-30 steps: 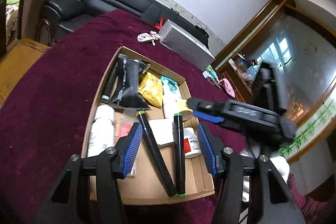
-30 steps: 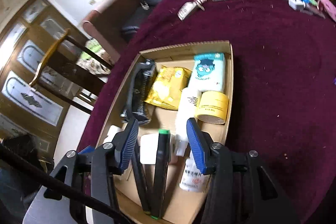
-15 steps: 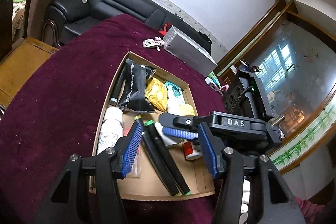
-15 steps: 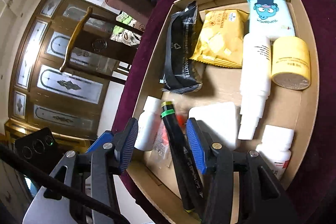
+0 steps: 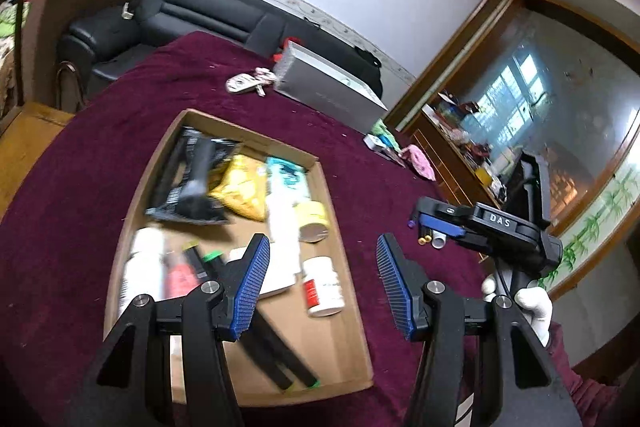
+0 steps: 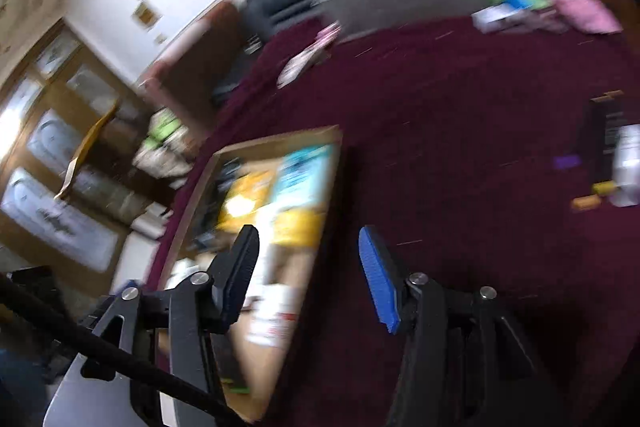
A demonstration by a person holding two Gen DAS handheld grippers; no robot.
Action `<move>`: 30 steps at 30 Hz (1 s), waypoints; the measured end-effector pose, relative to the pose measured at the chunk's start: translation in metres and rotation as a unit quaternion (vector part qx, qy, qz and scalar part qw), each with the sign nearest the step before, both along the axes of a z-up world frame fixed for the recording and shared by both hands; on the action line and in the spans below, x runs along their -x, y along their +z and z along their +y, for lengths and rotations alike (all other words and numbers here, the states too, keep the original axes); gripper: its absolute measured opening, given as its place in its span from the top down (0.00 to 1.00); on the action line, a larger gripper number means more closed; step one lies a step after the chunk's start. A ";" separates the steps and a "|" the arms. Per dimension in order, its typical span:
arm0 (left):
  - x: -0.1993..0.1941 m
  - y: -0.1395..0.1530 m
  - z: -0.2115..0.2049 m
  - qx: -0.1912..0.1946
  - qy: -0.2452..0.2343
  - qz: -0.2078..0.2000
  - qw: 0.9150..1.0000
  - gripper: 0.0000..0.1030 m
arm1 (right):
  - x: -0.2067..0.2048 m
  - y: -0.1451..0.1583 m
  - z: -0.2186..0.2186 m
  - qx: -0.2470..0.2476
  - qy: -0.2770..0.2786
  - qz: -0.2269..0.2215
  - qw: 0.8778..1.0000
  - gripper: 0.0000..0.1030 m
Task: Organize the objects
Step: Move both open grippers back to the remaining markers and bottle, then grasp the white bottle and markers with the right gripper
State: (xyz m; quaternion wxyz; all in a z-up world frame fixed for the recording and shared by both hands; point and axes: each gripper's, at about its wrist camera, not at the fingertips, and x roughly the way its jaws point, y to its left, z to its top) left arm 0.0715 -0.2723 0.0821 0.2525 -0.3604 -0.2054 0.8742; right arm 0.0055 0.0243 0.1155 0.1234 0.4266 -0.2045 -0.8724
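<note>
Both hand-held grippers empty at this moment. Left hand-held gripper [image 5: 322, 285]: jaws moderately apart, nothing between the blue pads, hanging over the near right part of the cardboard tray [image 5: 348, 311]. Right hand-held gripper [image 6: 308, 277]: jaws have just been opening, nothing between them; its view is heavily motion-blurred. In the left wrist view it sits at 3 o'clock of the tray, out over the maroon tabletop [image 5: 96, 155], gripped by a white-gloved hand [image 5: 532, 301].

Tray contents (left wrist view): black pouch [image 5: 192, 183] at 11 o'clock, yellow snack bag [image 5: 242, 187] and teal tissue pack [image 5: 286, 177] at 12, yellow-lidded jar [image 5: 312, 221] at 2, tall white bottle [image 5: 282, 223] centre, small white pill bottle [image 5: 323, 287] with red label at 4, two black markers [image 5: 276, 351] at 6, larger white bottle [image 5: 142, 275] at 8.

Still loose on the tabletop, at 3 o'clock of the tray: a cluster of small items [image 5: 430, 237], a purple piece, yellow caps, a white cylinder and a dark box; too blurred in the right wrist view to identify further.

Handling judgement: these look light, rigid and smooth; cylinders will roll if nudged. Take each across its middle, pads square to the long axis. The box is best taken across its narrow faces. The smallest pieces may slip or pop out of a shallow pinch.
</note>
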 end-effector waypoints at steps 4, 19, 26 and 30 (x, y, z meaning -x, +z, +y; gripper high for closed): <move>0.018 0.001 0.040 0.008 -0.025 -0.022 0.999 0.50 | -0.016 -0.002 0.071 -0.024 -0.069 0.001 0.997 0.47; 0.073 0.020 0.240 0.126 -0.158 0.007 0.979 0.51 | -0.029 -0.032 0.239 -0.015 -0.223 -0.033 0.974 0.47; 0.082 -0.001 0.310 0.208 -0.188 0.039 0.959 0.51 | 0.015 -0.052 0.252 -0.044 -0.230 -0.071 0.970 0.47; 0.084 -0.014 0.336 0.234 -0.202 0.045 0.950 0.51 | 0.029 -0.059 0.248 -0.087 -0.239 -0.083 0.964 0.50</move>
